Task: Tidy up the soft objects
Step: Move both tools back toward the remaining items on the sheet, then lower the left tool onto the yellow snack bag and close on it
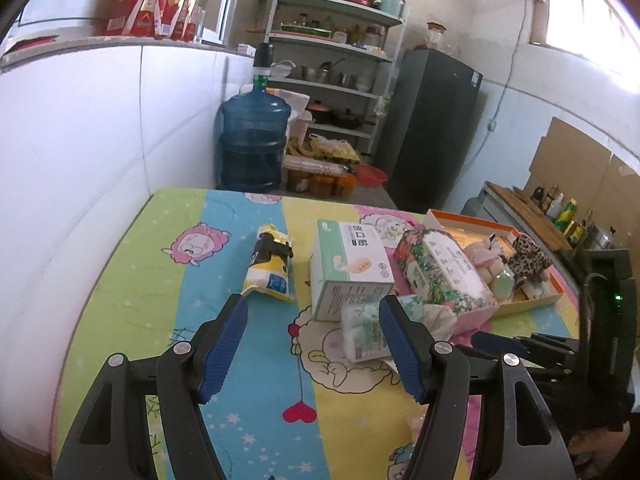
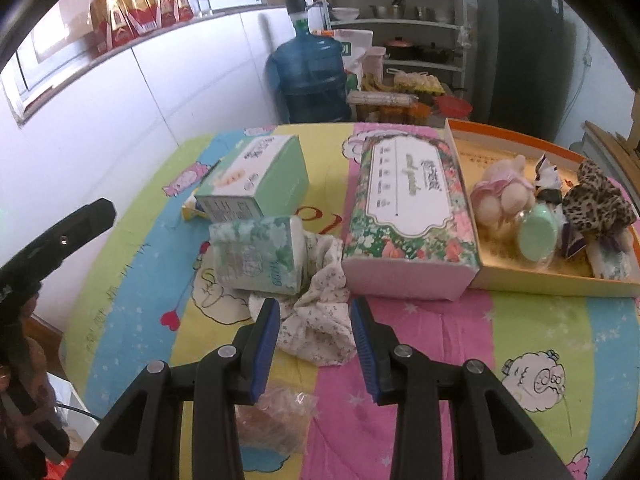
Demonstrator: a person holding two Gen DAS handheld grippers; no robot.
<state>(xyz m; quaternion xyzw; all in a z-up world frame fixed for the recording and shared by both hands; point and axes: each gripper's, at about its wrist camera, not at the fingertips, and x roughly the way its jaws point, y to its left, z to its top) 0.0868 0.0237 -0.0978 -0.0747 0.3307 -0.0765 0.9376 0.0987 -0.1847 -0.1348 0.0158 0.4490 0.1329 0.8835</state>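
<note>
Two tongs hang open and empty over the worktop (image 2: pixel 540 320), whose near half lies mostly bare. Right tongs (image 2: pixel 314 312) straddle one crumpled cloth (image 2: pixel 316 320). Left tongs (image 1: pixel 312 312) hover before one tissue pack (image 1: pixel 362 332). Behind stand two boxes (image 2: pixel 256 180) and one tray (image 2: pixel 552 280).

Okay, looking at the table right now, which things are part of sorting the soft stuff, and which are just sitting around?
Part of the job:
floral cloth
green tissue pack
floral tissue pack
yellow pouch
plush toy
leopard scrunchie
orange tray

Just lying about:
water jug
fridge
kitchen shelf
bottles on the ledge
</note>
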